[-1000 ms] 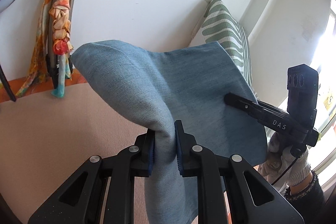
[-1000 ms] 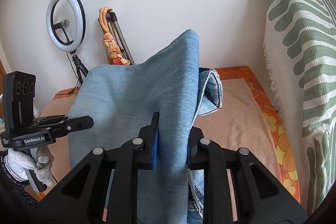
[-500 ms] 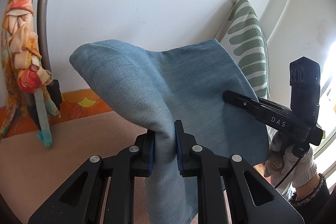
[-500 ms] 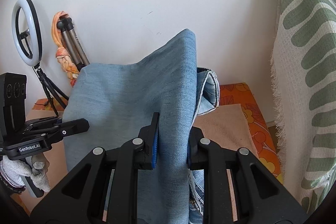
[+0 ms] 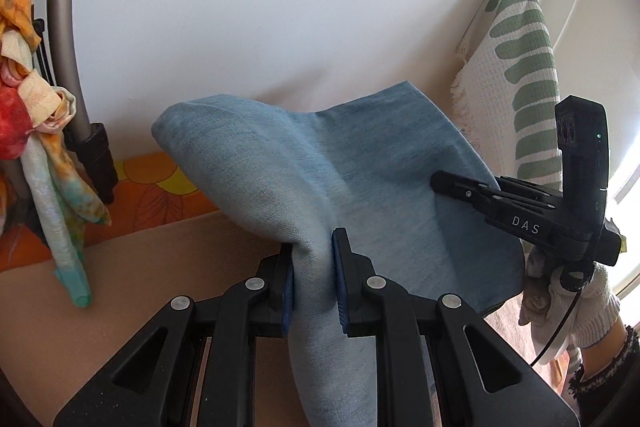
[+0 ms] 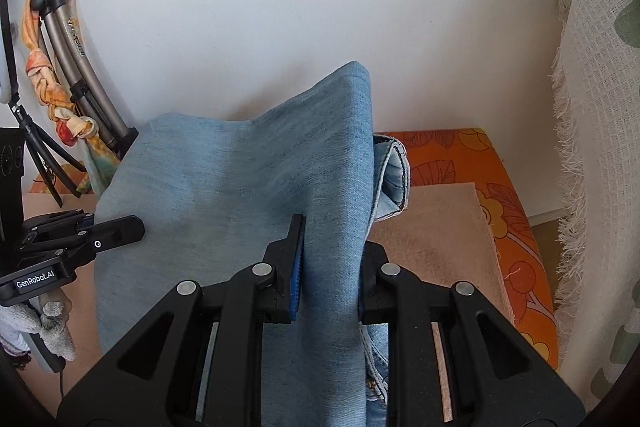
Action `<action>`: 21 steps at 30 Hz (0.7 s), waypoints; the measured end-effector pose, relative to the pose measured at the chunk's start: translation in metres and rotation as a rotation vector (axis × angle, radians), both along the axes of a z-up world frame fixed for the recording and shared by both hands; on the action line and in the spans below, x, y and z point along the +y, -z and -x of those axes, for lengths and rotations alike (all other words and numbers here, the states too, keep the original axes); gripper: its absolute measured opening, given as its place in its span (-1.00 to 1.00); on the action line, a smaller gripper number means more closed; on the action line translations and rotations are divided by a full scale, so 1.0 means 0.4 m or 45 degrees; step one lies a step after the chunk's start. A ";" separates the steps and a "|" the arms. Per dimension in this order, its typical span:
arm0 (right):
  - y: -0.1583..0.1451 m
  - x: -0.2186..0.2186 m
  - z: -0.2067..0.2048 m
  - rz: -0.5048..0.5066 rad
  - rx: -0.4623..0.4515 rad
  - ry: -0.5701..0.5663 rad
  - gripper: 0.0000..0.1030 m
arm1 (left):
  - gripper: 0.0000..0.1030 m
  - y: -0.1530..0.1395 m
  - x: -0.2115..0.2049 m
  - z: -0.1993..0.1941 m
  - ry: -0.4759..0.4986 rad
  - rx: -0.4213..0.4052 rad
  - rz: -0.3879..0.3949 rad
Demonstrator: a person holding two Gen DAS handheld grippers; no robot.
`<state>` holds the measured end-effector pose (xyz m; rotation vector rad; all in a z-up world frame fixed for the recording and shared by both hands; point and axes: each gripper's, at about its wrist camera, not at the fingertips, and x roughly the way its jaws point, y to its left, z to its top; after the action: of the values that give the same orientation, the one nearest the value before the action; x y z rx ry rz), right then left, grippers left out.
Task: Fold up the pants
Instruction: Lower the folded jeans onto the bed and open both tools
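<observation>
At the far left, a folded grey tripod point(image 6: 80, 67) wrapped in an orange and red patterned scarf point(image 5: 24, 75) leans against the white wall point(image 5: 260, 7); over the last second both have grown larger and slid toward the left edge of the left wrist view, so the grippers have carried their load toward the far wall. The left gripper point(image 5: 312, 283) is clamped on a bunched fold of the light blue denim pants point(image 5: 340, 179), its blue pads pressed into the cloth from both sides. From there the denim spans to the right as one raised, sagging panel, held off the tan padded table point(image 6: 440, 227) and its orange flowered cover point(image 6: 460, 155). The right gripper point(image 6: 328, 267) is closed on the panel's other end, where several layers are pinched together. Just right of that grip a hemmed end of the pants point(image 6: 394, 179) hangs in a loose curl, and more denim trails down below the jaws. The panel's shape has barely changed, which suggests the fold is in transit, lifted edge travelling to the far side, not yet laid down. At the far right stands a white woven cushion with green stripes point(image 5: 520, 75). The hanging hem may tuck under unevenly when the cloth comes down.
</observation>
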<state>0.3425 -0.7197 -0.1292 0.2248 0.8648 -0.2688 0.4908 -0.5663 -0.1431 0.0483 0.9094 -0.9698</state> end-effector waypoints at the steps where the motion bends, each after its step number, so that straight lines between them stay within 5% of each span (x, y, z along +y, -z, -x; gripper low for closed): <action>1: 0.005 -0.002 -0.003 0.007 0.013 0.009 -0.57 | -0.68 0.000 -0.002 0.000 0.000 -0.012 -0.019; 6: 0.015 -0.004 -0.005 0.132 0.085 0.089 -0.13 | -0.58 -0.009 -0.003 0.016 -0.020 -0.103 -0.105; 11: -0.008 0.004 0.025 0.167 0.062 0.141 0.33 | -0.27 -0.031 0.028 0.024 -0.040 -0.112 -0.093; 21: -0.099 0.094 0.108 0.215 0.036 0.174 0.53 | 0.05 -0.130 0.087 0.127 -0.031 -0.156 -0.050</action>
<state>0.2992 -0.6820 -0.0897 0.1229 0.8512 -0.4715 0.4398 -0.5315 -0.0910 0.1285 0.8144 -0.9165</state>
